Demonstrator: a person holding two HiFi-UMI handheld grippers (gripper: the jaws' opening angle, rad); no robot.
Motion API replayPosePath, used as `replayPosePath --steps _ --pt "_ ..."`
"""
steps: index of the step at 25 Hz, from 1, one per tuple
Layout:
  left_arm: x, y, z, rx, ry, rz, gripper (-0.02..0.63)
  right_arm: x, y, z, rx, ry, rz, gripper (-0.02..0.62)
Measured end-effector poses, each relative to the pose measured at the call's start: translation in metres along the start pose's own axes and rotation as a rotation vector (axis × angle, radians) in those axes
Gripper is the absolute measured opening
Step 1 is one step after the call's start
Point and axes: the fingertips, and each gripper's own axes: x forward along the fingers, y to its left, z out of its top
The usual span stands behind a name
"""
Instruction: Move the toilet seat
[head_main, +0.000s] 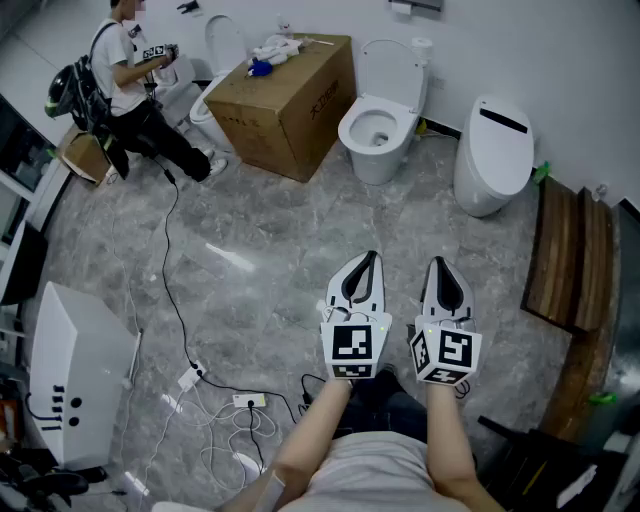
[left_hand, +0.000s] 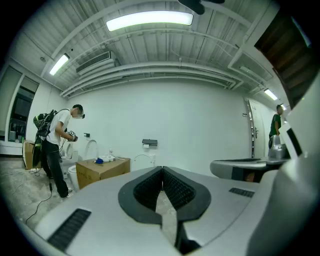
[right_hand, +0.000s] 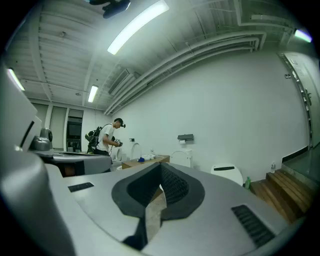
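Note:
A white toilet (head_main: 378, 130) stands against the far wall, its seat ring down on the bowl and its lid (head_main: 393, 65) raised. Both grippers hover over the grey floor well short of it, side by side and pointing toward it. My left gripper (head_main: 371, 258) is shut with nothing between its jaws, and so is my right gripper (head_main: 439, 263). In the left gripper view the pads of the left gripper (left_hand: 161, 170) meet, and only the lid's arc (left_hand: 142, 158) shows beyond them. In the right gripper view the right gripper (right_hand: 161, 167) is shut and the lid (right_hand: 181, 159) shows behind it.
A cardboard box (head_main: 285, 95) sits left of the toilet. A closed white toilet (head_main: 495, 150) stands to its right, with wooden steps (head_main: 570, 255) beyond. A person (head_main: 130, 80) works at another toilet (head_main: 215, 75) at far left. Cables (head_main: 215, 395) and a white unit (head_main: 80, 370) lie near left.

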Motion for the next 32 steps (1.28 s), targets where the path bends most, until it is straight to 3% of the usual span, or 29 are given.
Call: replayPosePath --steps 14,32 --pt "0.006 -0.001 0.000 -0.020 -0.006 -0.002 0.017 0.002 -0.012 0.002 0.016 -0.010 -0.016 0.014" --pt "0.038 -0.010 -0.009 -0.021 0.007 0.050 0.017 0.024 -0.044 -0.014 0.060 0.021 0.047 0.015"
